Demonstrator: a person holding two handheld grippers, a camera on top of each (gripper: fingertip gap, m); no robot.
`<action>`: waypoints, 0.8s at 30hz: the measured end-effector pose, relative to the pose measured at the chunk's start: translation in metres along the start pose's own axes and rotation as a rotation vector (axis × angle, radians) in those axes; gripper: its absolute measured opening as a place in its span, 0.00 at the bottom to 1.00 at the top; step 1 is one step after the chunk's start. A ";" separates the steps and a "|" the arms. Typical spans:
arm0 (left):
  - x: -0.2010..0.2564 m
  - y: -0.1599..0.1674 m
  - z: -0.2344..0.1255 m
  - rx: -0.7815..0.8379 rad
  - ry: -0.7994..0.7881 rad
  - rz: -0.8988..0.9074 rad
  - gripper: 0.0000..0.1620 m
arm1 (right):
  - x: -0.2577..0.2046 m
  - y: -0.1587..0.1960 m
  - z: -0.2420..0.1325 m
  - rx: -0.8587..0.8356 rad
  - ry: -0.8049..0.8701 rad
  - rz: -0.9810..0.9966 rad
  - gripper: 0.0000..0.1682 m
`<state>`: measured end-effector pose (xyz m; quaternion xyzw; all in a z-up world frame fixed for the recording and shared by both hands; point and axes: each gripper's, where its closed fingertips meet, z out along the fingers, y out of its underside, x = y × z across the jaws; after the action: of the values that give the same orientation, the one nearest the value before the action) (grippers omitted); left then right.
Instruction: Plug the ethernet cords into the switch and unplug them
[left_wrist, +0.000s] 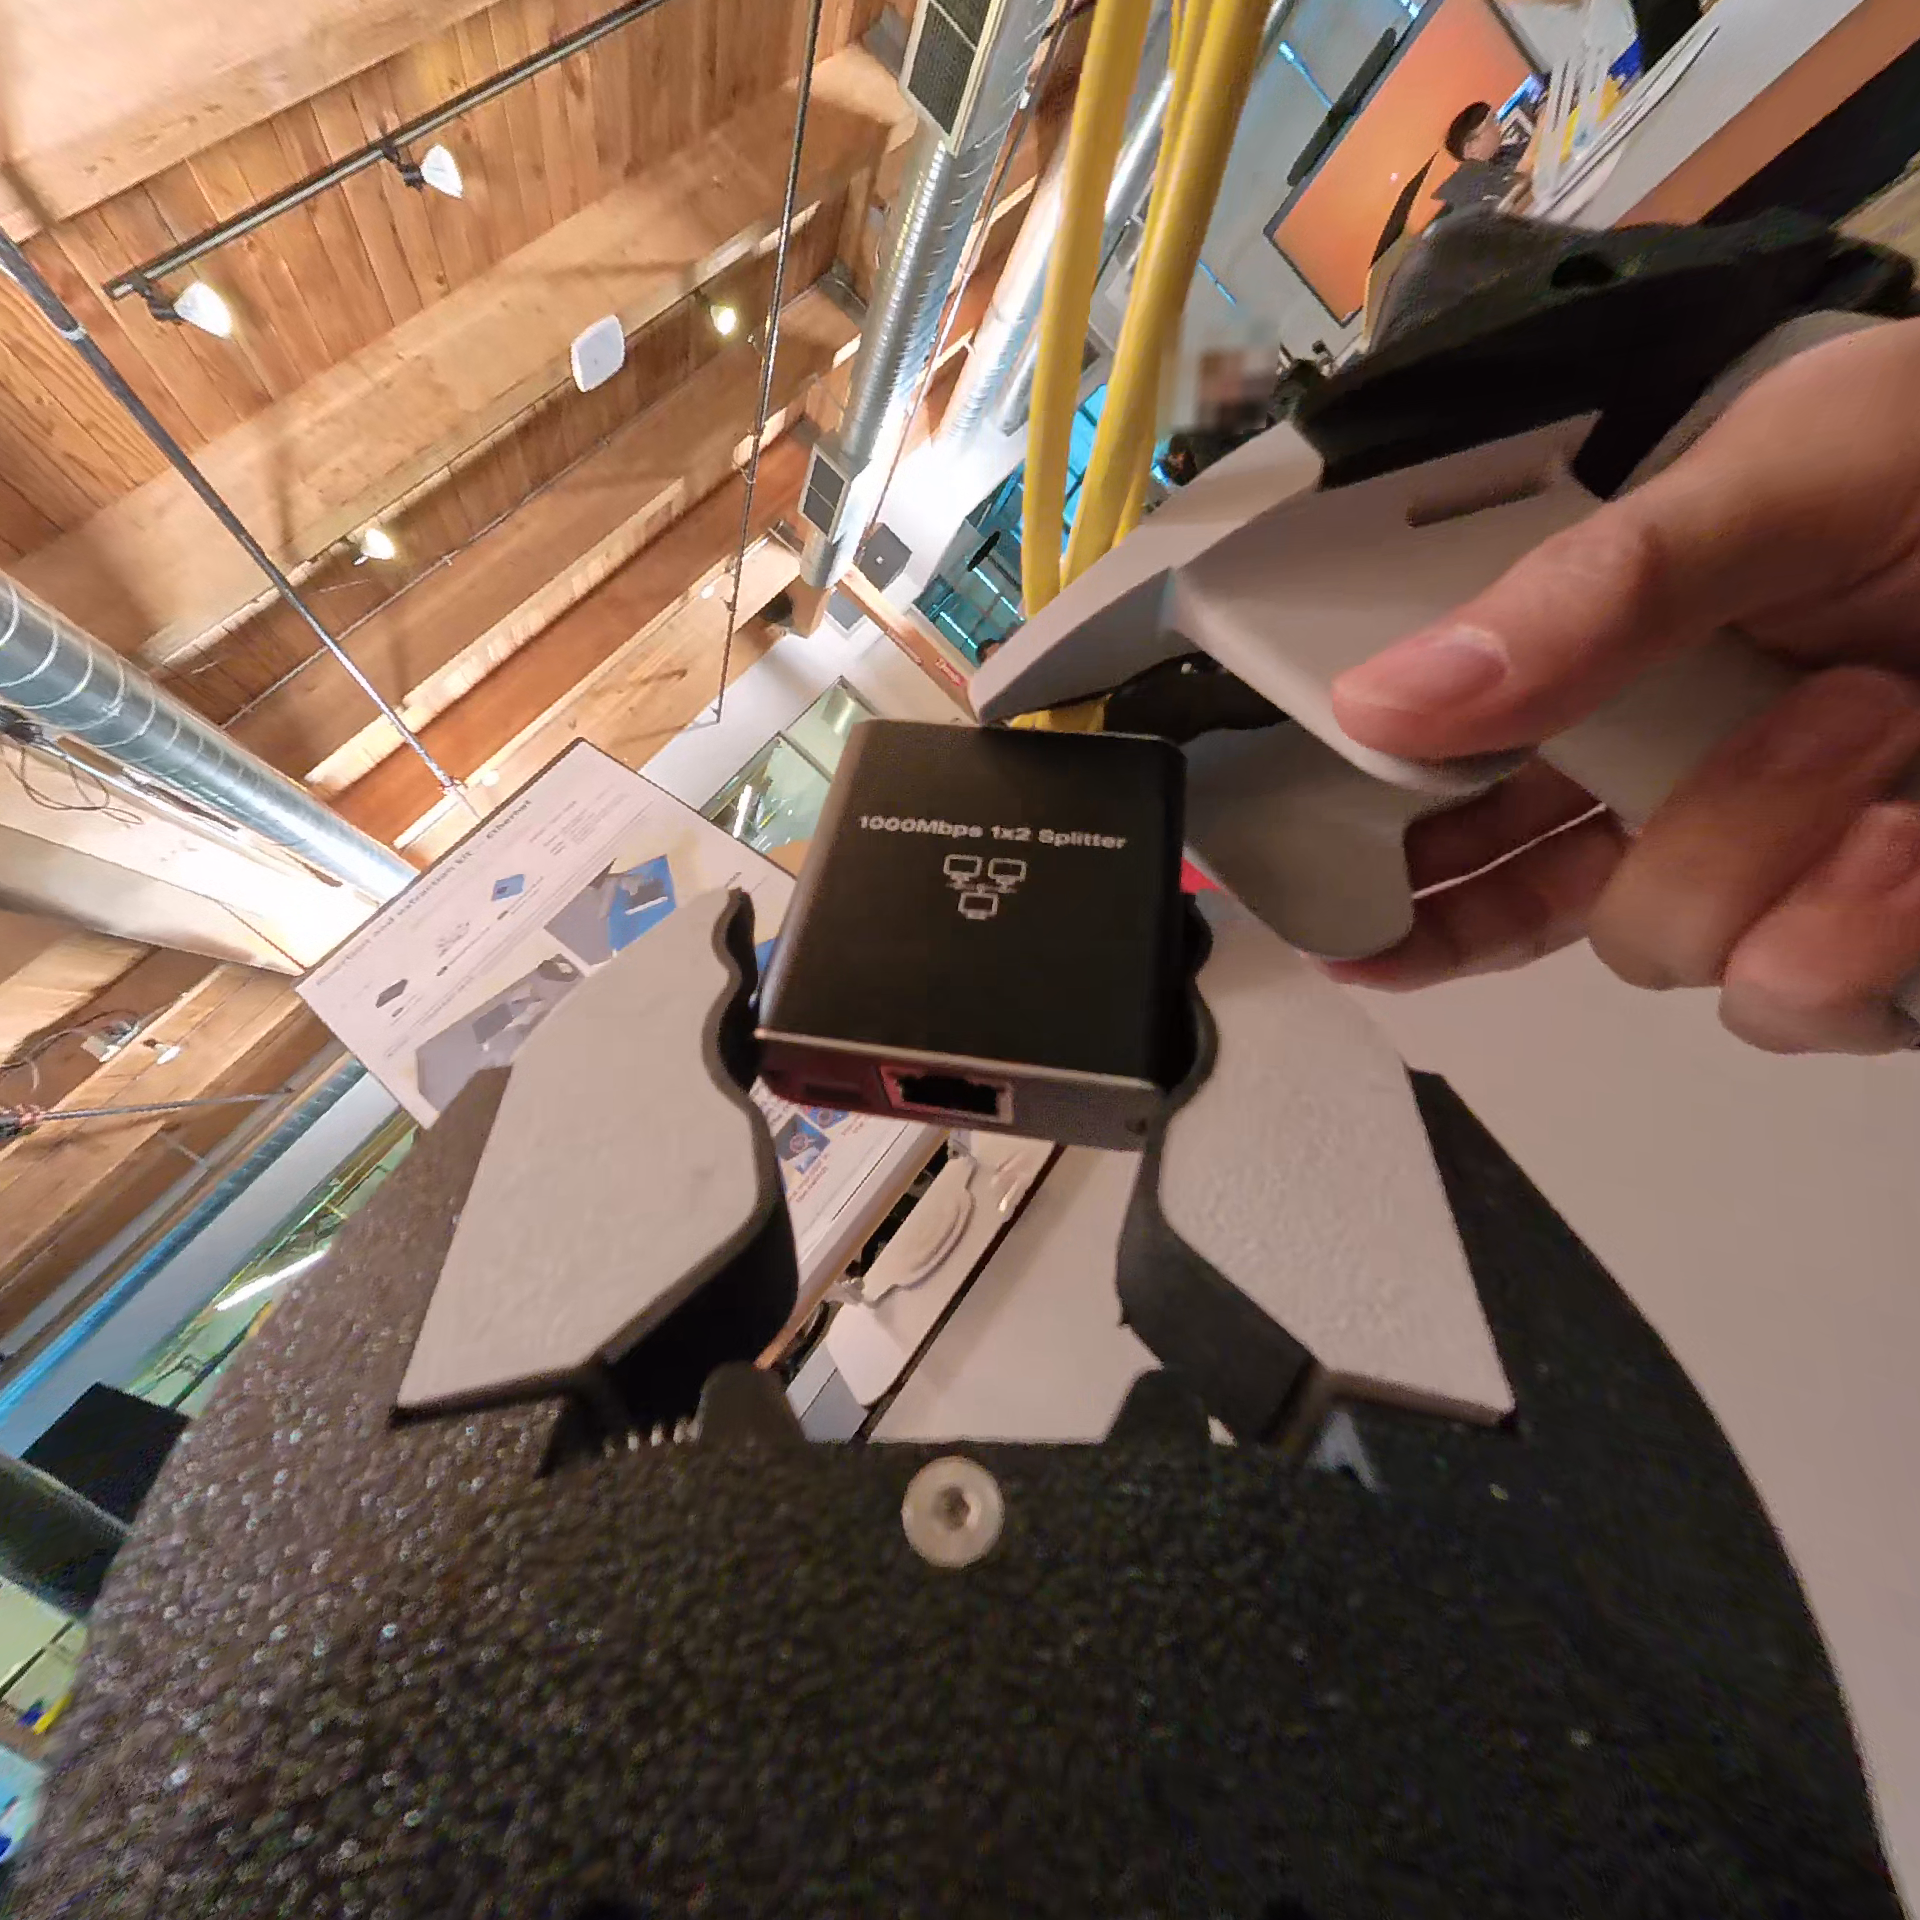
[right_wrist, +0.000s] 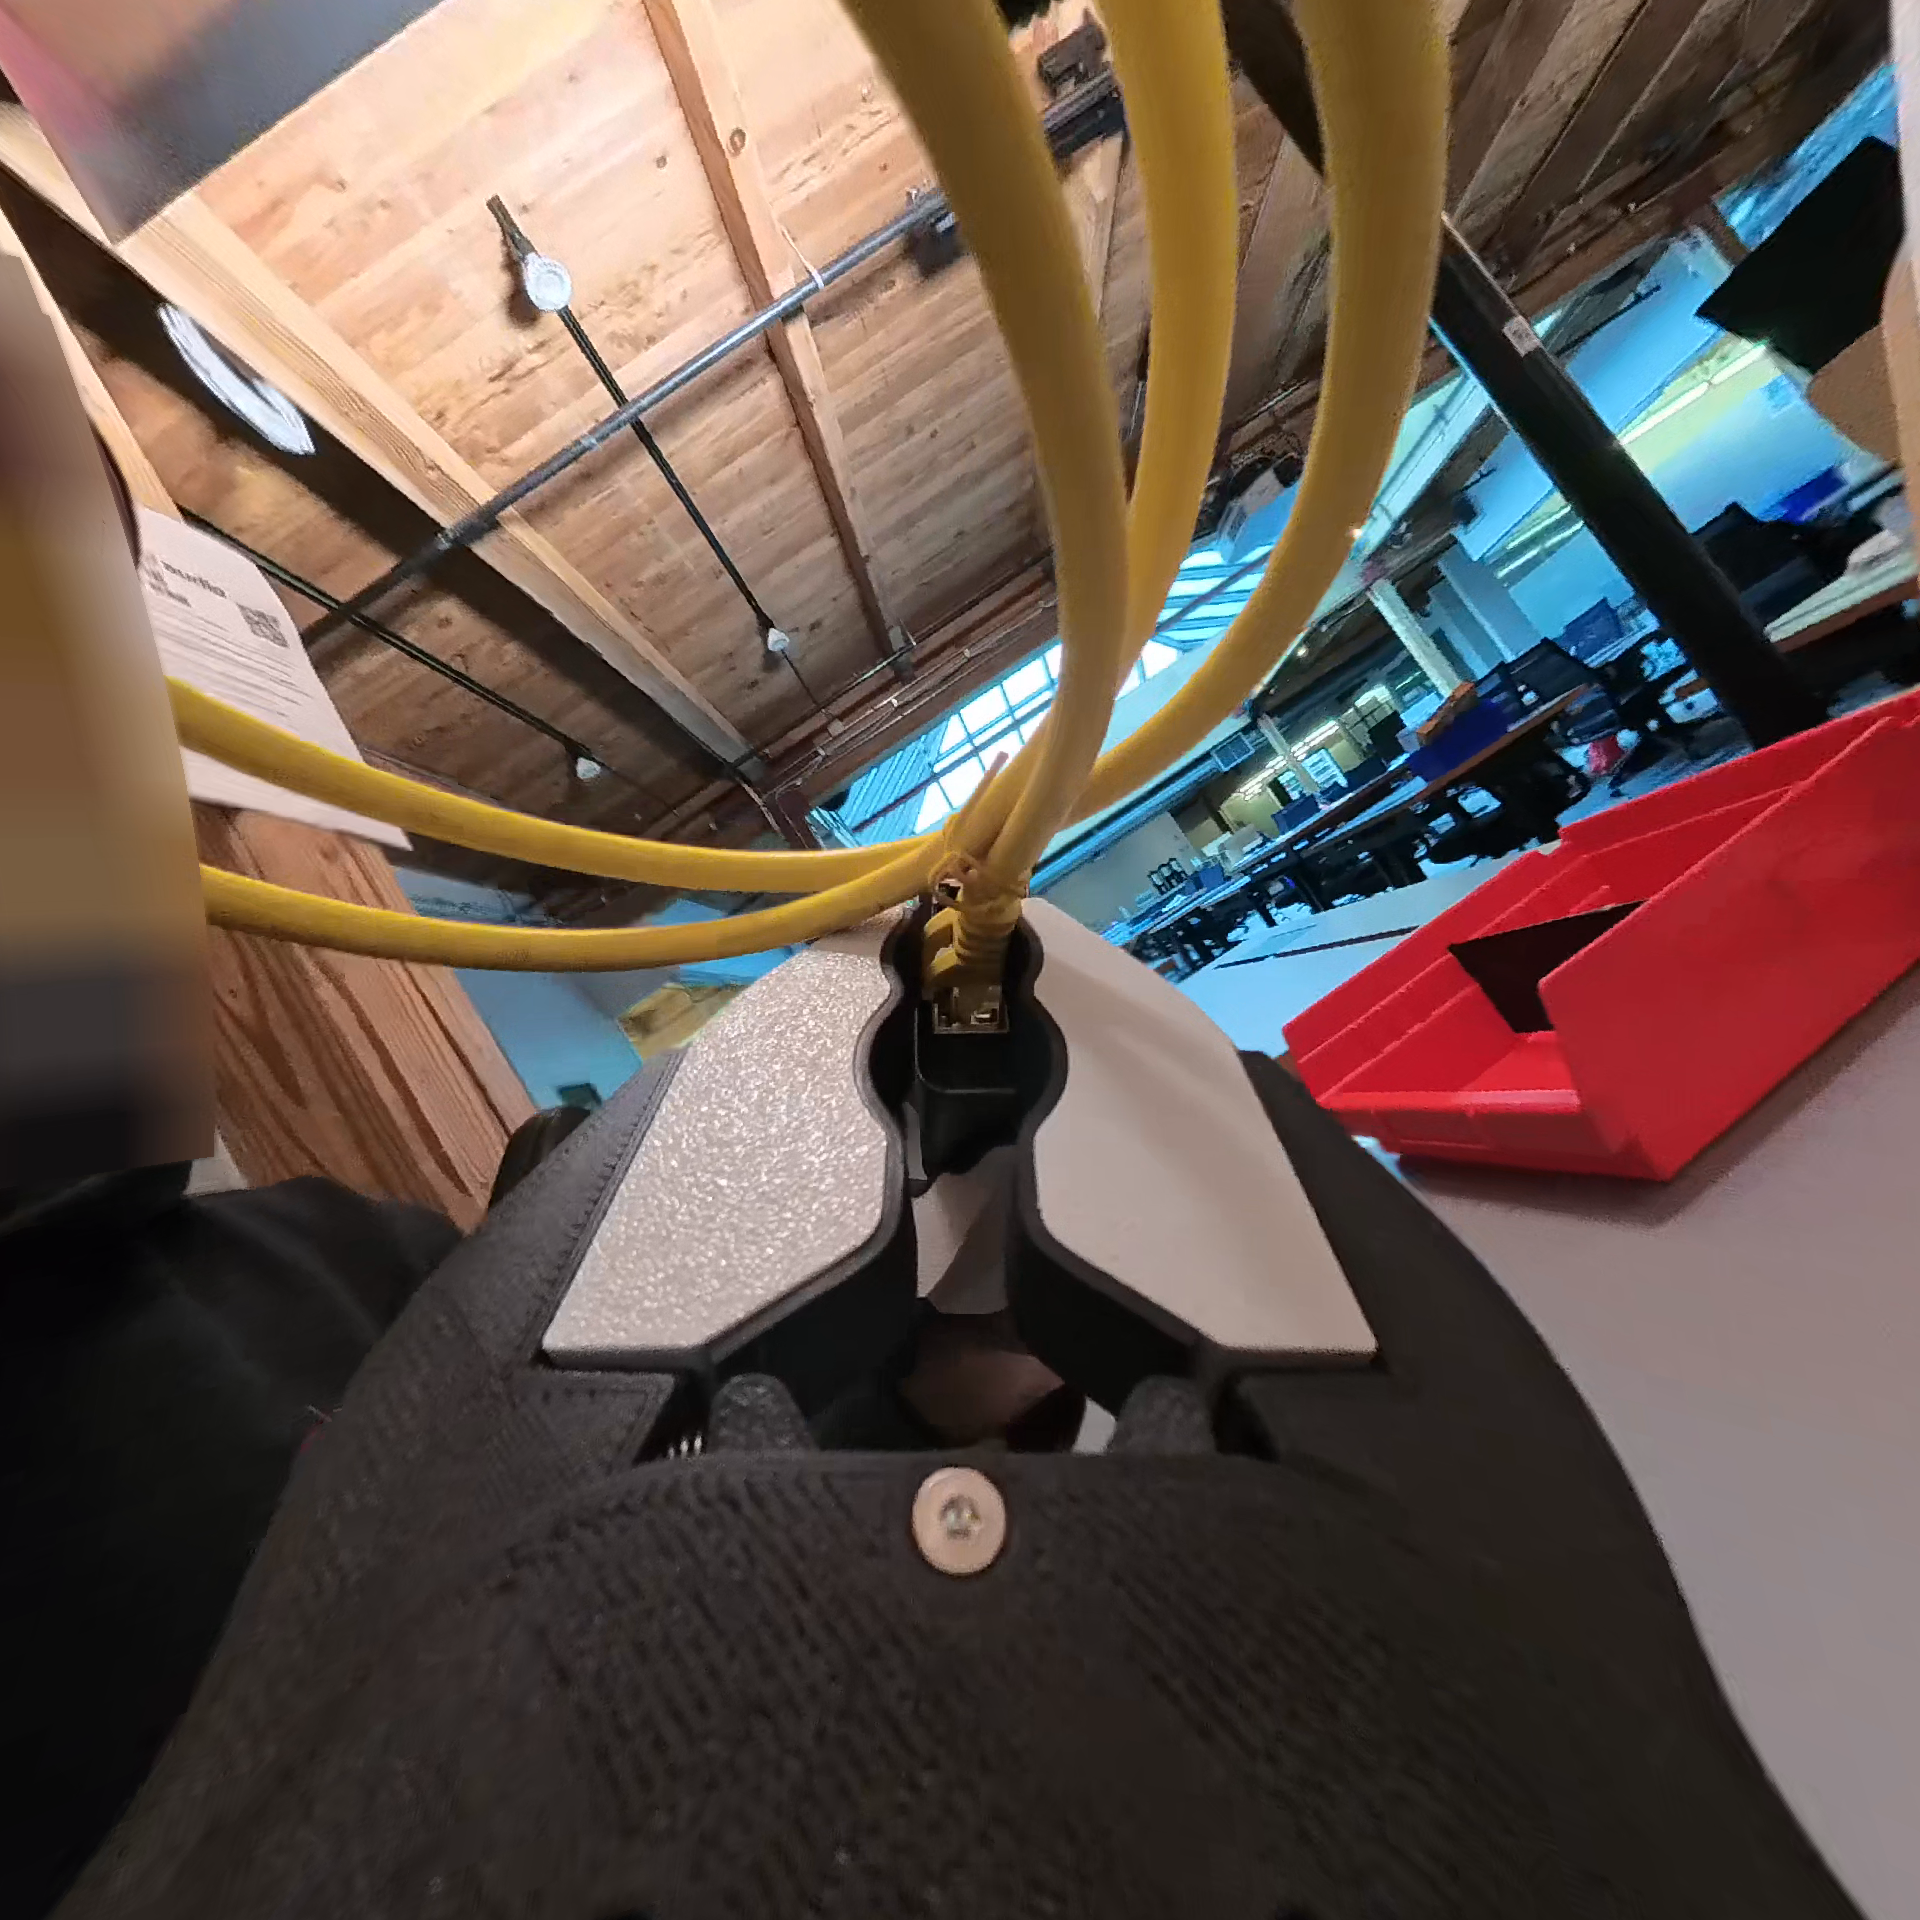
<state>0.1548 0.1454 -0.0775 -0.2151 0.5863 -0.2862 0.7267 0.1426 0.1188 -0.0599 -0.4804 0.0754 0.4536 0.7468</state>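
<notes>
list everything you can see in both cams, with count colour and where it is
switch: 1, black, held between the left gripper's fingers, near port empty
ethernet cords: several, yellow, bundled and looping up from the right gripper
plug: 1, yellow, between the right gripper's fingers
bin: 1, red, on the table at right
table: 1, grey, lower right
instruction sheet: 1, white, behind the switch
left gripper: black and grey, shut on the switch
right gripper: black and grey, shut on the plug
hand: 1, on the right gripper
</notes>
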 end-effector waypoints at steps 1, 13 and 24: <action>0.002 0.000 0.000 0.006 0.012 0.001 0.47 | 0.002 0.000 -0.001 0.005 -0.002 0.032 0.09; 0.019 0.002 -0.003 0.054 0.168 -0.020 0.46 | 0.009 0.002 -0.005 -0.041 0.010 0.074 0.09; 0.028 0.017 0.002 -0.054 0.172 -0.046 0.46 | 0.020 0.001 -0.010 -0.016 0.041 0.091 0.09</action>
<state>0.1635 0.1392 -0.1081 -0.2225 0.6488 -0.3043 0.6610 0.1570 0.1234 -0.0767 -0.4916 0.1089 0.4776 0.7200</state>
